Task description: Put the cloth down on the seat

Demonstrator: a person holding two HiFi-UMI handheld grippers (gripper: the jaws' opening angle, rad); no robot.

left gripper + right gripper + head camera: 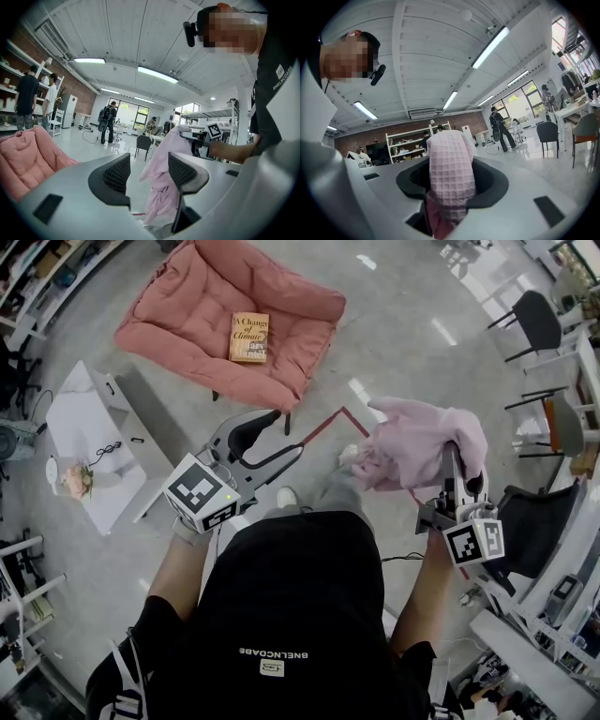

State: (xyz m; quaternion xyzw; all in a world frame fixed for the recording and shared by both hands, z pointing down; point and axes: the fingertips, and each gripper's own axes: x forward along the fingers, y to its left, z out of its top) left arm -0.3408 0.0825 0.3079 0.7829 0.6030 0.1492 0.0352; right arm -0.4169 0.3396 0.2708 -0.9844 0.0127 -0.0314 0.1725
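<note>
The pink waffle-weave cloth (pixel 424 442) hangs bunched from my right gripper (pixel 455 463), held up at the right of the head view. In the right gripper view the cloth (pixel 451 168) fills the gap between the jaws, which are shut on it. The seat, a pink cushioned chair (pixel 187 320), stands on the floor ahead to the left, with a yellow book (pixel 249 337) lying on its cushion. My left gripper (pixel 281 435) points toward the chair. Its jaws are open with nothing between them. The left gripper view looks past its fingertips (pixel 117 173) at the hanging cloth (pixel 161 183) and the chair's edge (pixel 28 159).
A white low table (pixel 84 442) with flowers and a cable stands left of the chair. Red tape (pixel 342 413) marks the floor. Black chairs (pixel 539 320) and desks line the right side. Several people (pixel 107 123) stand far off in the room.
</note>
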